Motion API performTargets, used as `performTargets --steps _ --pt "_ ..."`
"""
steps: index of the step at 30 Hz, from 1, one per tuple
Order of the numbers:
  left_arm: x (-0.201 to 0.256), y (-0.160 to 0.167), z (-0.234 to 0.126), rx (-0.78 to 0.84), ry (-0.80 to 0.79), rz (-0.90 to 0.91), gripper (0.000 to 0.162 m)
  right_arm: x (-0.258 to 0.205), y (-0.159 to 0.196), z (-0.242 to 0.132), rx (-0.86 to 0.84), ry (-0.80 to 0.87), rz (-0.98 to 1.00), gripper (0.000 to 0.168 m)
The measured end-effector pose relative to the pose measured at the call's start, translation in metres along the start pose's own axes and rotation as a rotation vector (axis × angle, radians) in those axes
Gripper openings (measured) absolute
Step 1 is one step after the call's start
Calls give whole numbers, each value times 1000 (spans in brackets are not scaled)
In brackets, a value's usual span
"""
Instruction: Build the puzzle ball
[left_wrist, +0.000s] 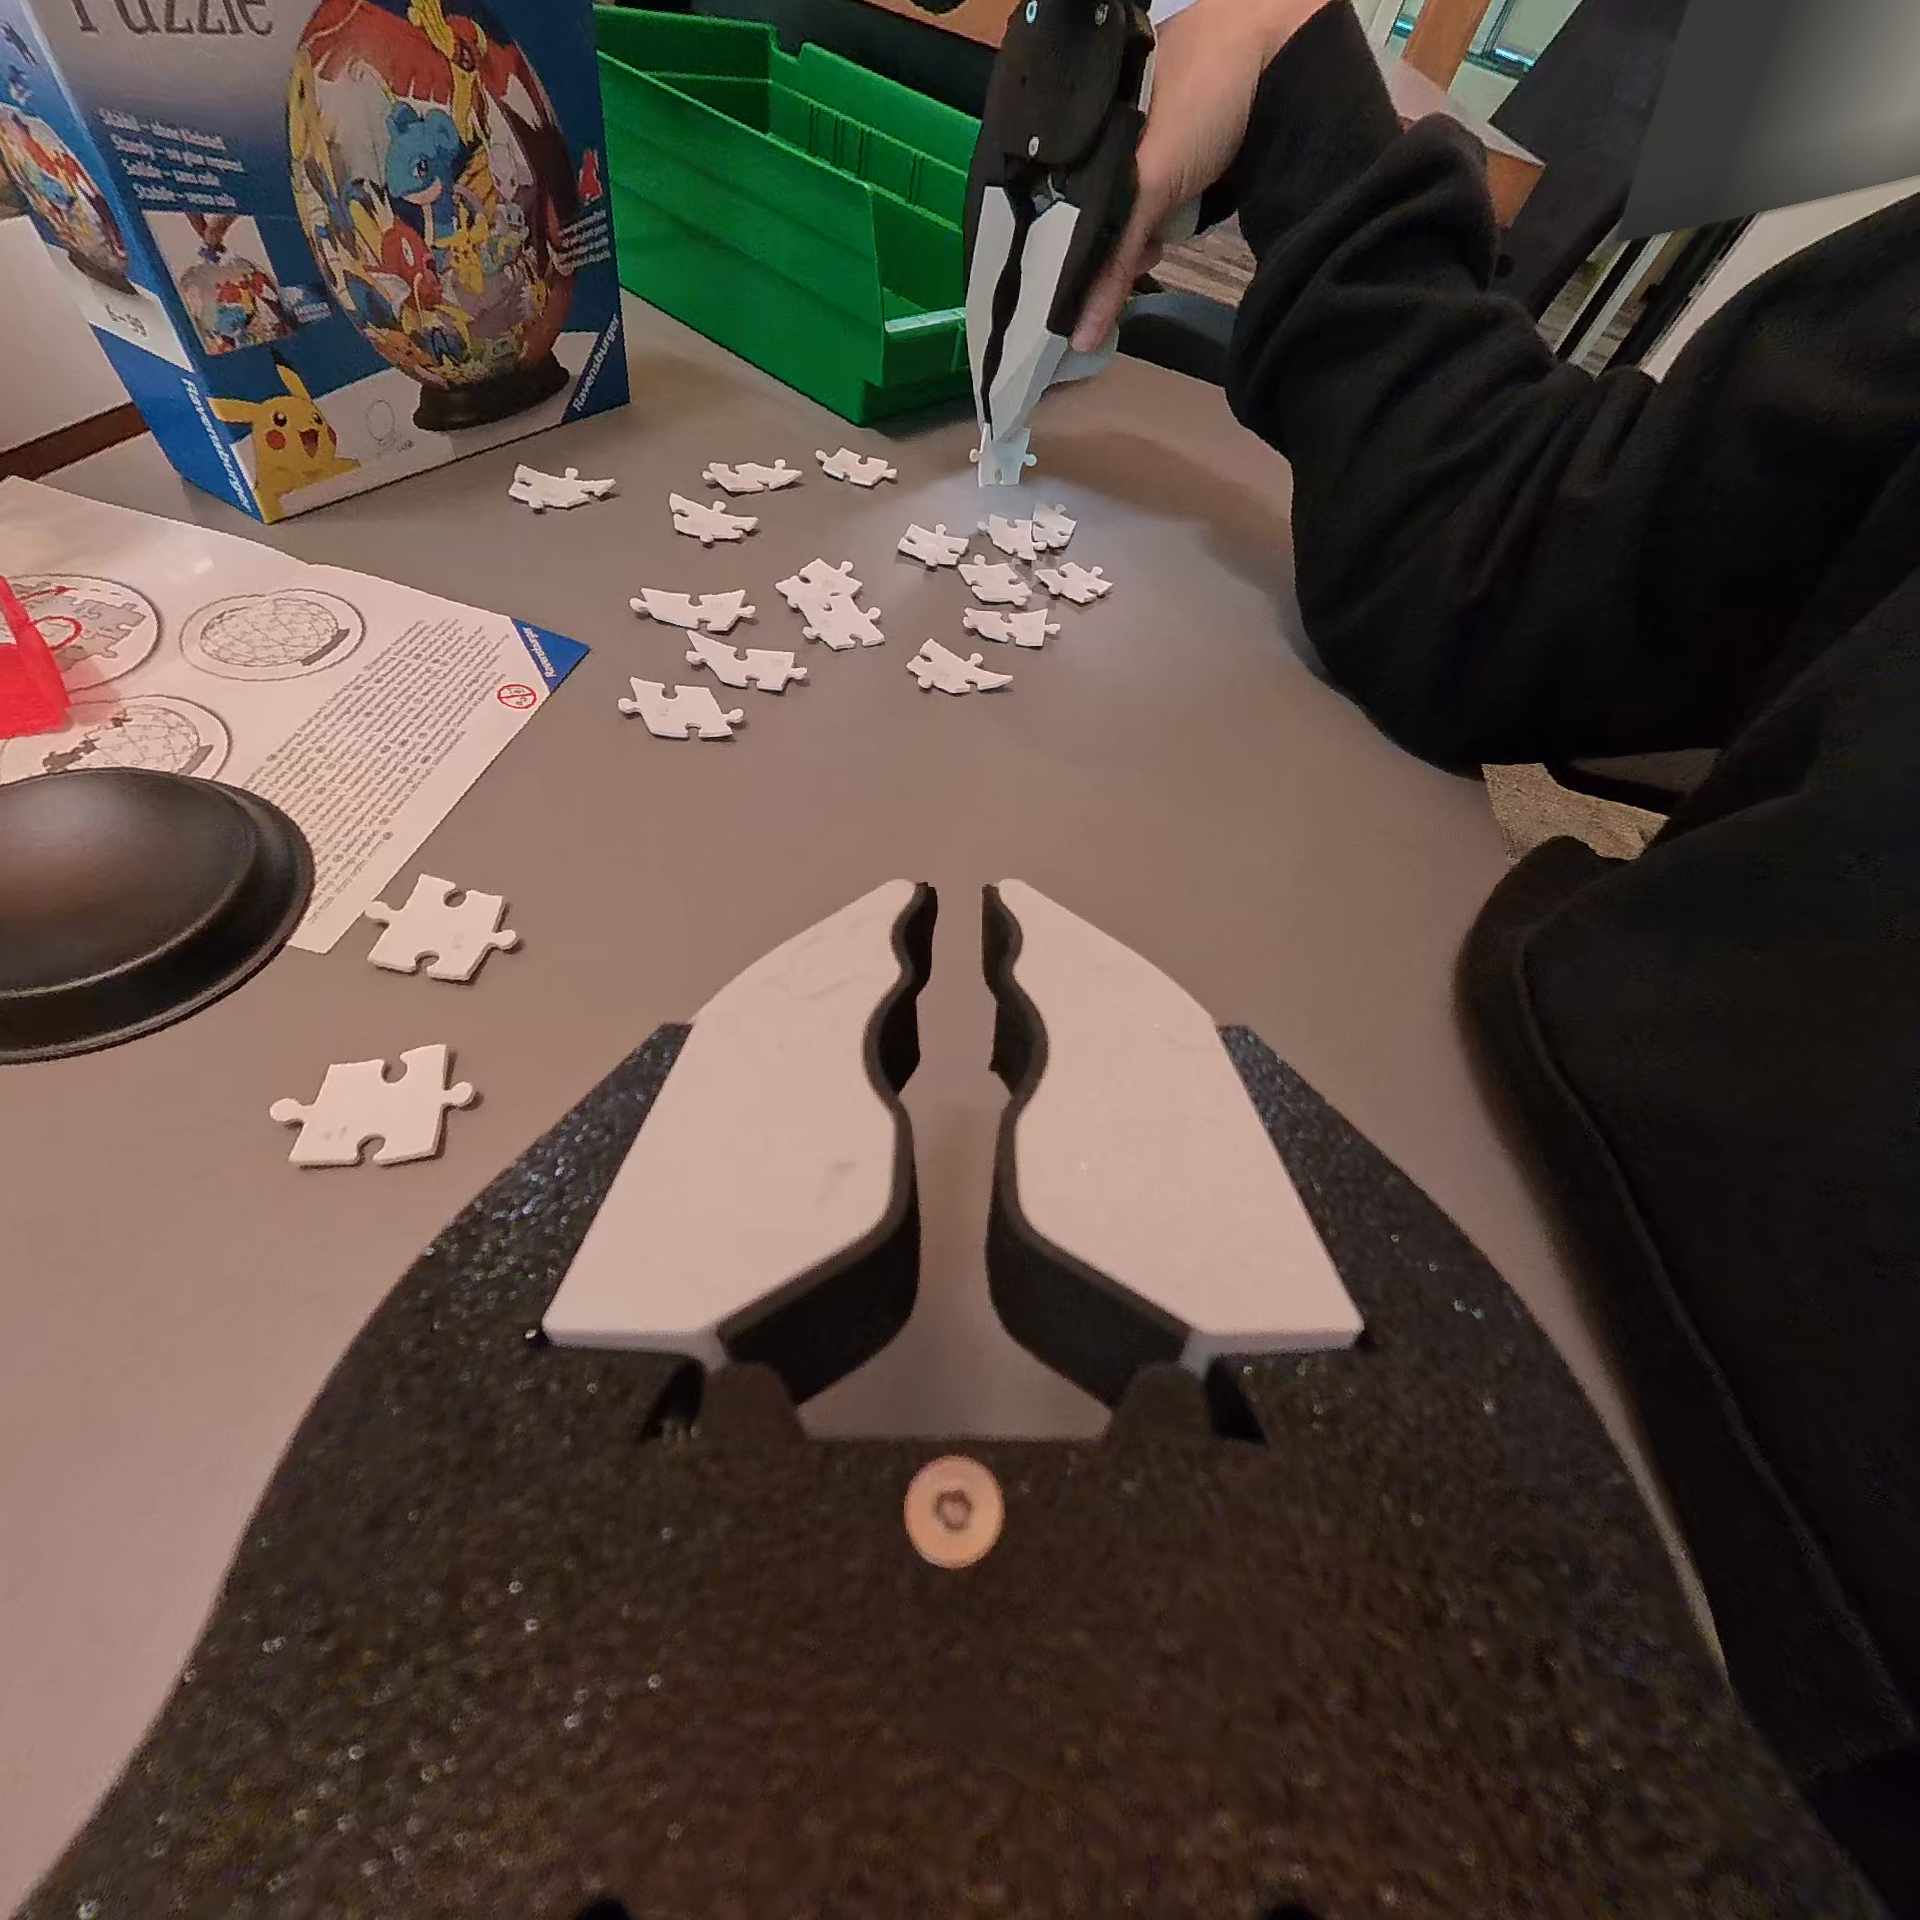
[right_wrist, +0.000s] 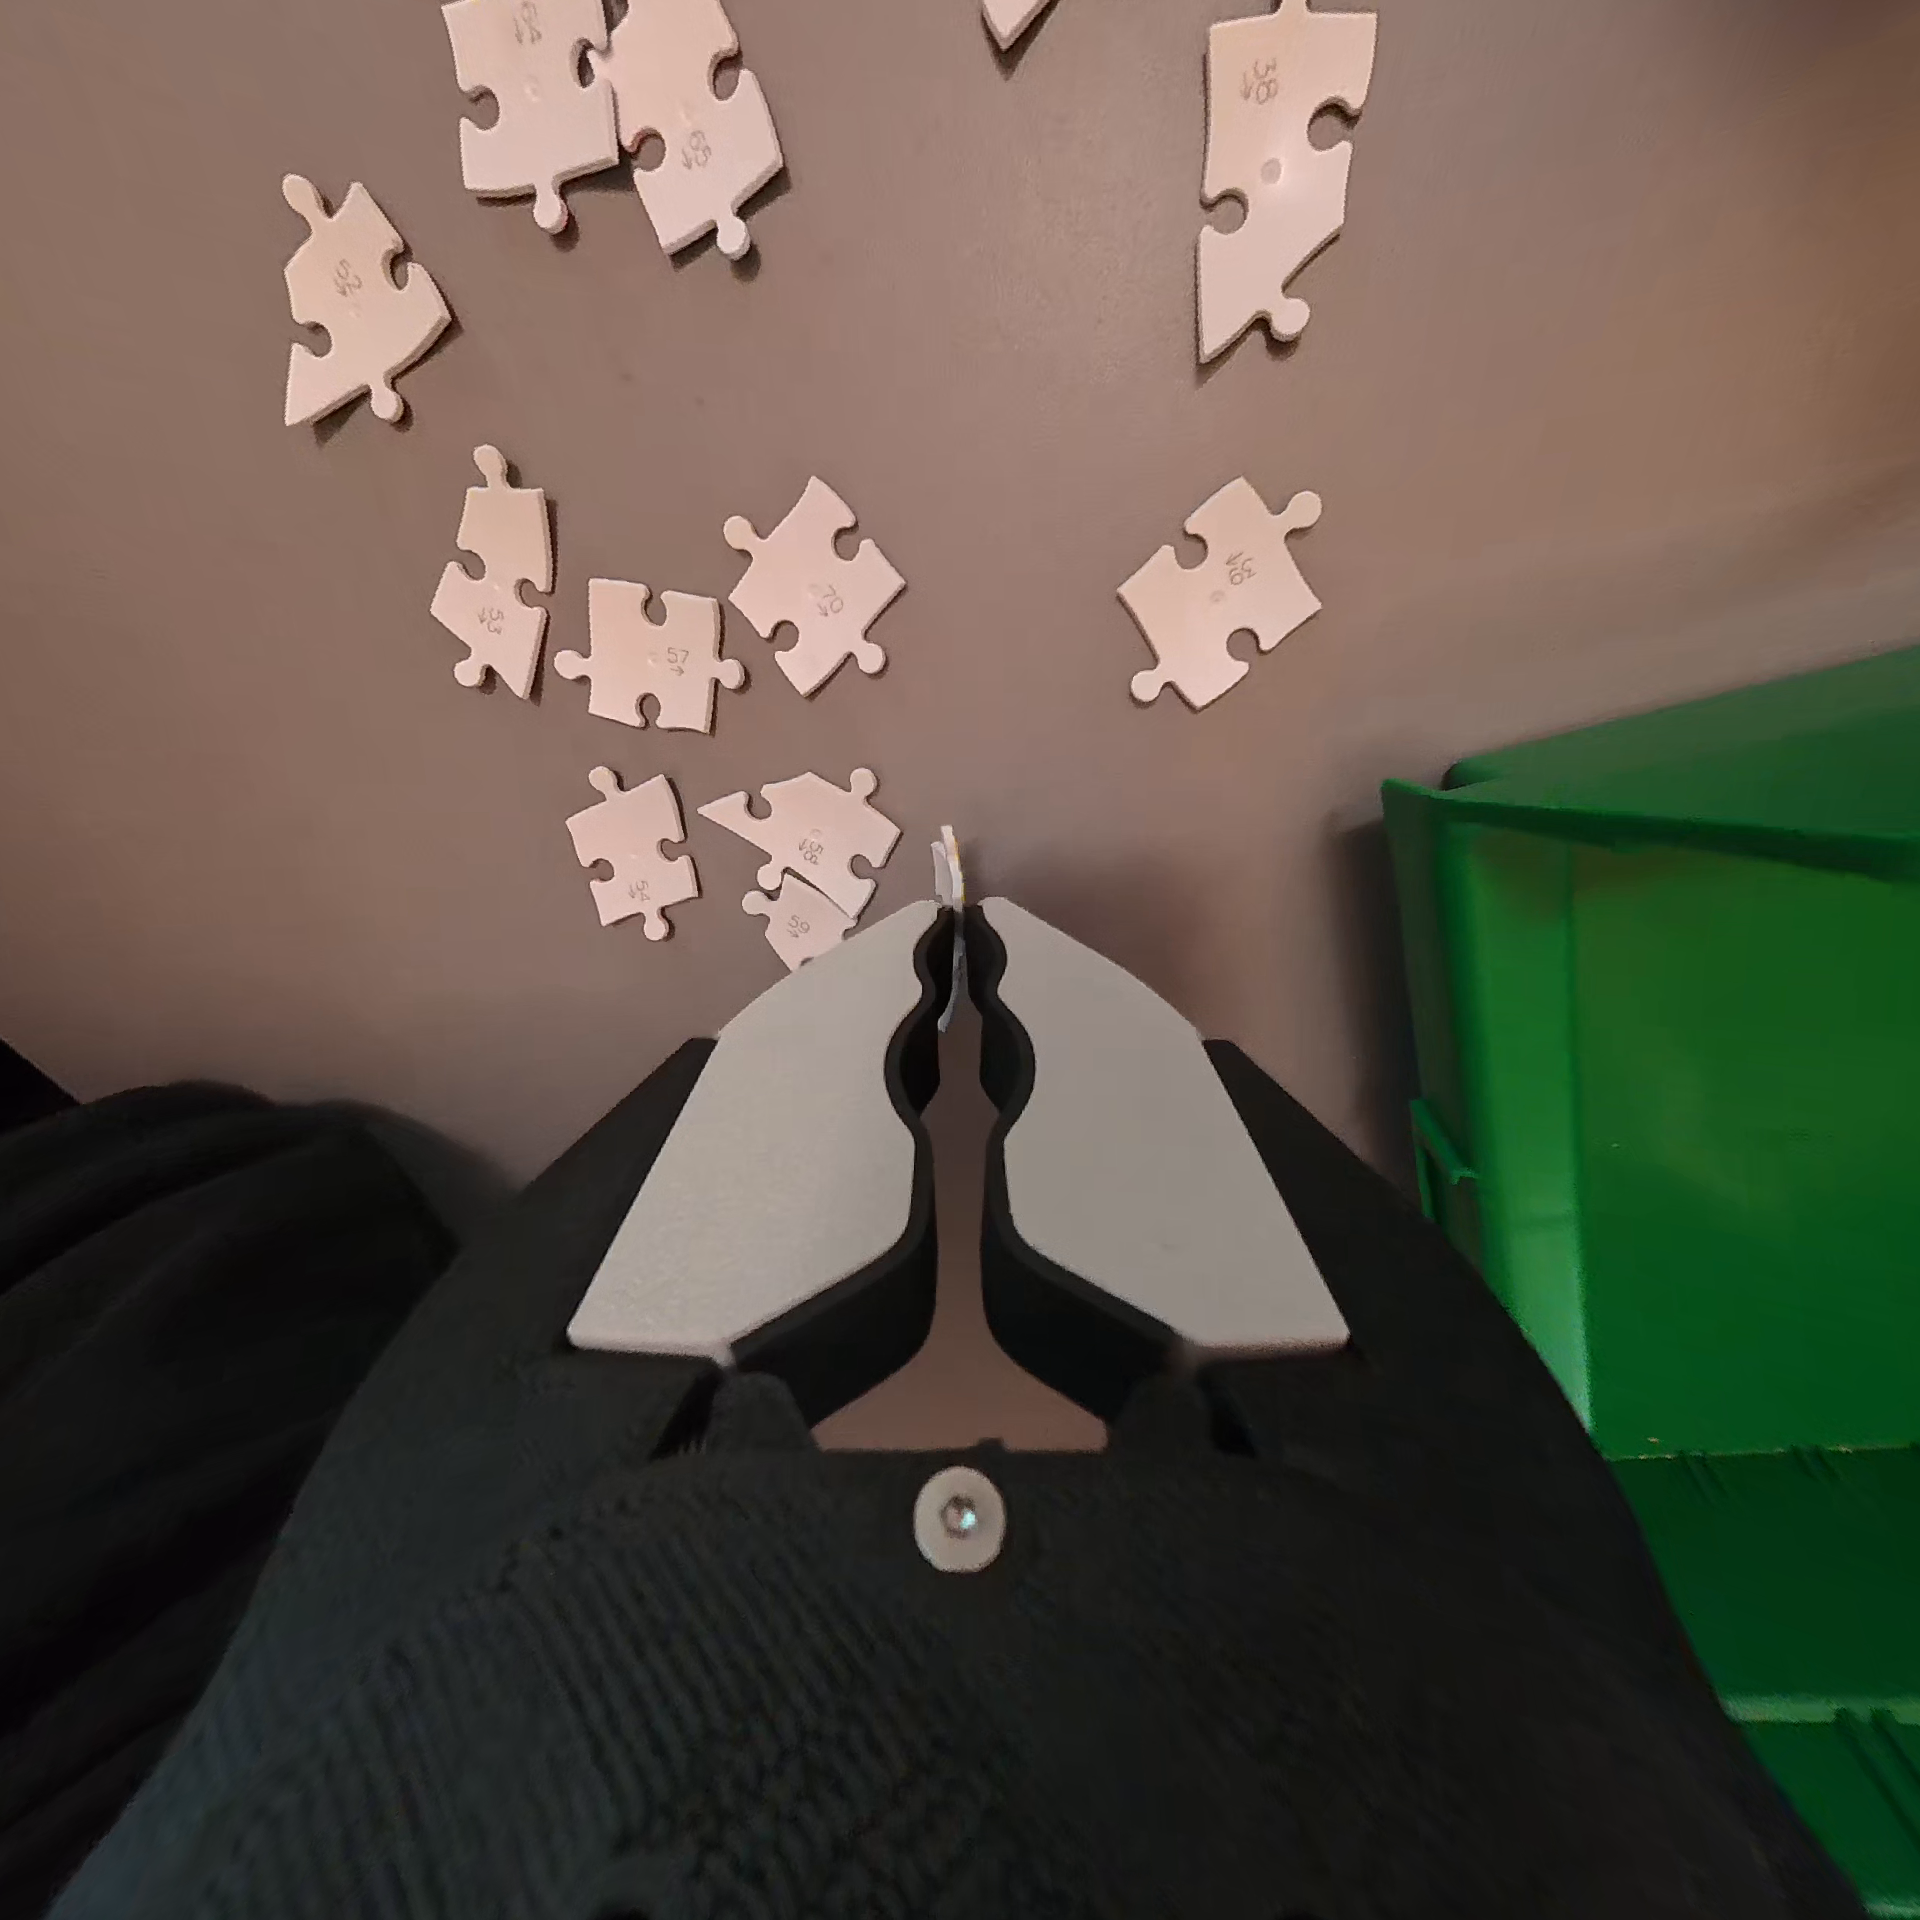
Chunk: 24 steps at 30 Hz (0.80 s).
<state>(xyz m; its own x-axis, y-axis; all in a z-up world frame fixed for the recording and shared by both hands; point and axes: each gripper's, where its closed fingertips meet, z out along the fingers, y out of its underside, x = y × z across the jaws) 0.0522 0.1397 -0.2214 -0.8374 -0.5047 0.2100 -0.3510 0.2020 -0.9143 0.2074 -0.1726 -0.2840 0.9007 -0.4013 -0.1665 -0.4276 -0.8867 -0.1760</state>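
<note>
Several white puzzle pieces (left_wrist: 831, 613) lie blank side up on the grey table (left_wrist: 1143, 790); they also show in the right wrist view (right_wrist: 816, 592). My right gripper (right_wrist: 961, 909) is shut on one puzzle piece (right_wrist: 945, 868), held on edge just above the table beside the cluster. In the left wrist view that gripper (left_wrist: 1003, 442) points down with the piece (left_wrist: 1006, 462) at its tips. My left gripper (left_wrist: 956, 896) is empty, with a narrow gap between its jaws, low over the table. Two pieces (left_wrist: 442, 928) (left_wrist: 374, 1107) lie to its left.
A black round stand (left_wrist: 125, 904) sits at the left on an instruction sheet (left_wrist: 395, 686). The puzzle box (left_wrist: 343, 229) stands at the back left, a green bin (left_wrist: 769, 208) (right_wrist: 1683, 1091) behind the pieces. A red object (left_wrist: 26, 675) is at the left edge. A person's black sleeve (left_wrist: 1507, 468) fills the right. The gap from one gripper's tips to the other's is roughly 35 centimeters. My left gripper is the nearer one to the red object (left_wrist: 26, 675): about 30 centimeters, against 40 centimeters.
</note>
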Motion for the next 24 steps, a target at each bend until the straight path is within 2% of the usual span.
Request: performTargets --steps 11,15,24 --pt "-1 -2 -4 3 -8 0 7 2 37 -10 2 -10 132 3" --pt "-1 -3 -4 3 -15 12 7 -12 25 -20 80 -30 74 2" --pt "1 -3 -5 4 -17 12 8 -35 4 -8 1 -97 2 3"
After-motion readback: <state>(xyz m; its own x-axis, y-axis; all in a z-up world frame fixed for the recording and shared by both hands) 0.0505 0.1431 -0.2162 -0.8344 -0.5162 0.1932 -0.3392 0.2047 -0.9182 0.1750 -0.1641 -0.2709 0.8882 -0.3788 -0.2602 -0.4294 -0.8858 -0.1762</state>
